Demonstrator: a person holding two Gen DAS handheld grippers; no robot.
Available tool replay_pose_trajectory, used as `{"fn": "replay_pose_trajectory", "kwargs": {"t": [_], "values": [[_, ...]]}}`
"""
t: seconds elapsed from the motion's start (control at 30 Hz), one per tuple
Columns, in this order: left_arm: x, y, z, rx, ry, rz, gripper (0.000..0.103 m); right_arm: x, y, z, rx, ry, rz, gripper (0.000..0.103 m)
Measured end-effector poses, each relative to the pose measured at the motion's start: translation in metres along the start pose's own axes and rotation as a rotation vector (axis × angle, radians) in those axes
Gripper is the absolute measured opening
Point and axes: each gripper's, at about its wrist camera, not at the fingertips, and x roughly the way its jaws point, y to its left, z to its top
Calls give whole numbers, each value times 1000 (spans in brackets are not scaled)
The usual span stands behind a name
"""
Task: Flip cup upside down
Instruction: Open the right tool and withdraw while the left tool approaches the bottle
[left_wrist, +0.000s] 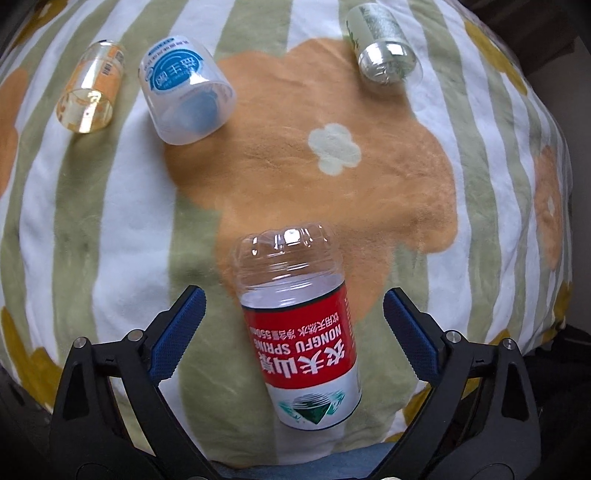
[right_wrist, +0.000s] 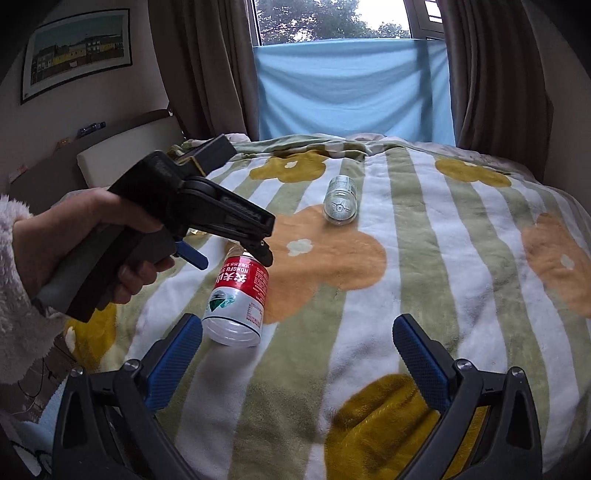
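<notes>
1. Left wrist view: the left gripper (left_wrist: 291, 325) stands spread wide around the red-labelled cup (left_wrist: 301, 332), touching neither side. The cup lies on its side on the blanket (left_wrist: 369, 184); it looks light, thin and crushable, so grip mid-label gently. Its open rim is cut off near.
2. Right wrist view: the right gripper (right_wrist: 297, 354) is released, empty, right of the cup (right_wrist: 238, 301); the cup's far end is hidden.

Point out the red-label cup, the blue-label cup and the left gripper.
red-label cup (left_wrist: 306, 343): left wrist view, on its red label.
blue-label cup (left_wrist: 177, 70): left wrist view, on its blue print.
left gripper (left_wrist: 293, 314): left wrist view, midway between fingertips.
</notes>
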Motion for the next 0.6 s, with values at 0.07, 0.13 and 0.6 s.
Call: {"fn": "replay_pose_trajectory", "kwargs": {"t": [0.07,0.13,0.6], "values": [[8,-3,2,-21,26,15,93,0,-4,-2,7,1,8,103],[17,-4,3,-36,56,26,88,-1,-9,-2,17,-3,16,103],[34,-3,-9,-68,88,33,58,-1,-24,-6,69,-10,57,103]]}}
